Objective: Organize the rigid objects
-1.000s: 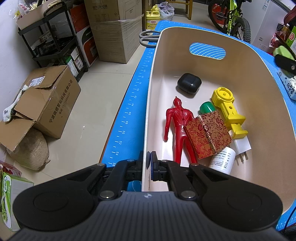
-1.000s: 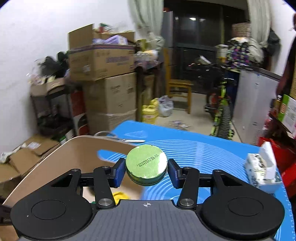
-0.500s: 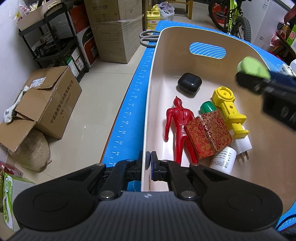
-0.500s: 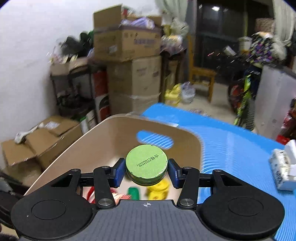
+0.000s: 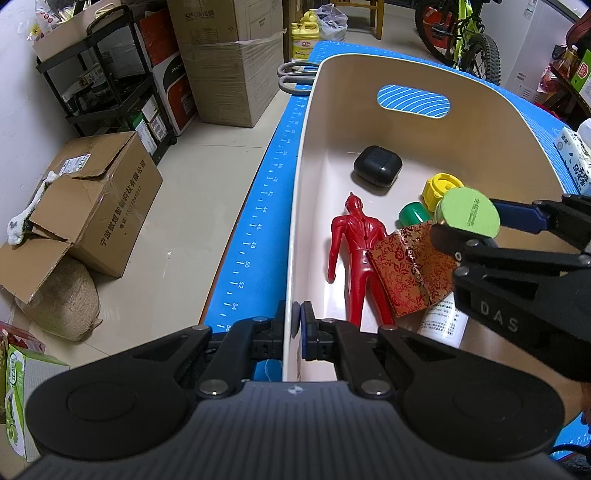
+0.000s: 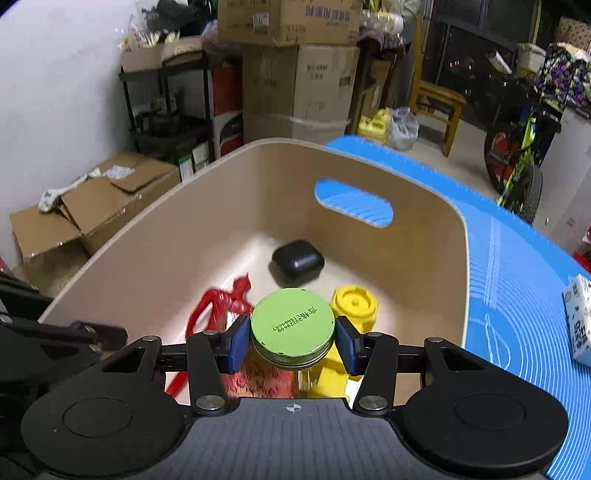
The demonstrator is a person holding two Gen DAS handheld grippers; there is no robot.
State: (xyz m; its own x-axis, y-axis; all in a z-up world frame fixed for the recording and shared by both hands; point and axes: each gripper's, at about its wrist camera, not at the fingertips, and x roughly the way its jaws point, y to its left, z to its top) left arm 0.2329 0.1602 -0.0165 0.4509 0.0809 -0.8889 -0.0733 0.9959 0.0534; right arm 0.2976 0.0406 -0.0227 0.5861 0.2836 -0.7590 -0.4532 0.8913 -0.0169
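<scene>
A beige bin stands on the blue mat. My left gripper is shut on the bin's near rim. My right gripper is shut on a glass jar with a green lid, held over the bin's inside. On the bin floor lie a red figure, a black case, a yellow toy, a green cap, a red patterned box and a white bottle.
Scissors lie on the mat behind the bin. A tissue pack sits on the mat to the right. Cardboard boxes, a black shelf, a chair and a bicycle stand around the table.
My right gripper has carried the green-lidded jar leftward from over the mat to above the bin's contents and tipped downward. The left gripper has stayed on the rim.
</scene>
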